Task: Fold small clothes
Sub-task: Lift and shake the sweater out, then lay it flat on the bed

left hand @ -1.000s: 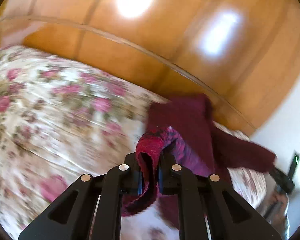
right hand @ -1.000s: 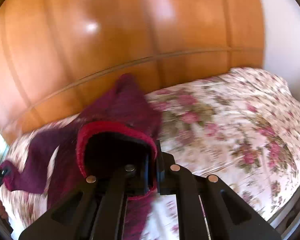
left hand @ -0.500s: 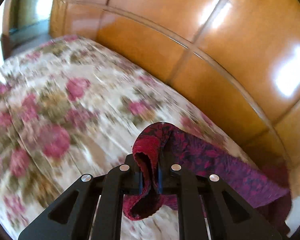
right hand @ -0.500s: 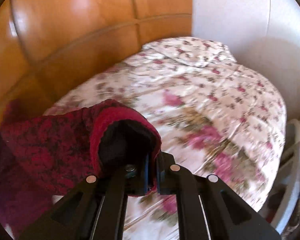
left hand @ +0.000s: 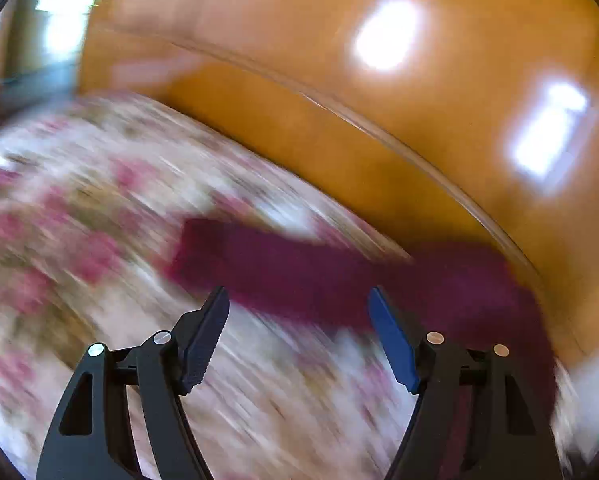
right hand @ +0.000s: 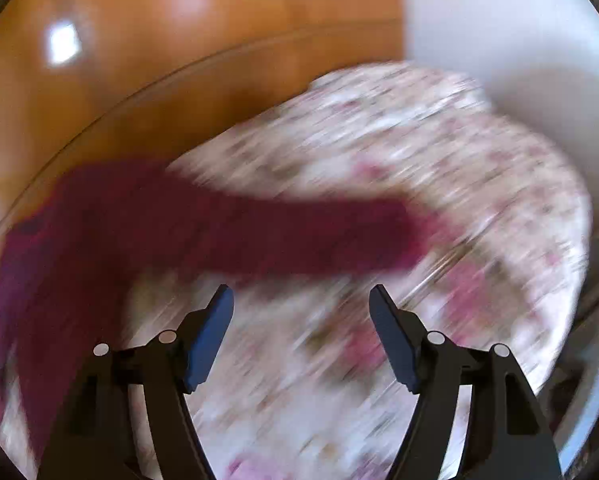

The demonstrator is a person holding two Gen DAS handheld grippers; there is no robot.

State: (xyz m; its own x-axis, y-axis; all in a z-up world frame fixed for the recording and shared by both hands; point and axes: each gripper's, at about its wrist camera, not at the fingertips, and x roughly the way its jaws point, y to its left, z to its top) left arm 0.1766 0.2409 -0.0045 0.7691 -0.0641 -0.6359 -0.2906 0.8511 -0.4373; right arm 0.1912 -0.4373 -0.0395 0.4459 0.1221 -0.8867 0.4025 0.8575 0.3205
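Note:
A dark maroon knitted garment lies on the floral bedspread, blurred by motion. In the left wrist view it stretches from the middle to the right, just beyond my left gripper, which is open and empty. In the right wrist view the garment runs from the left edge to the middle, just beyond my right gripper, which is also open and empty. Neither gripper touches the cloth.
A glossy wooden headboard rises behind the bed in both views. A white wall stands at the right of the right wrist view. The floral bedspread ends in a rounded edge at the right.
Both grippers were shut on the garment's edge and have opened, letting it go. The garment now lies on the bed ahead of them. Both cameras are moving fast.

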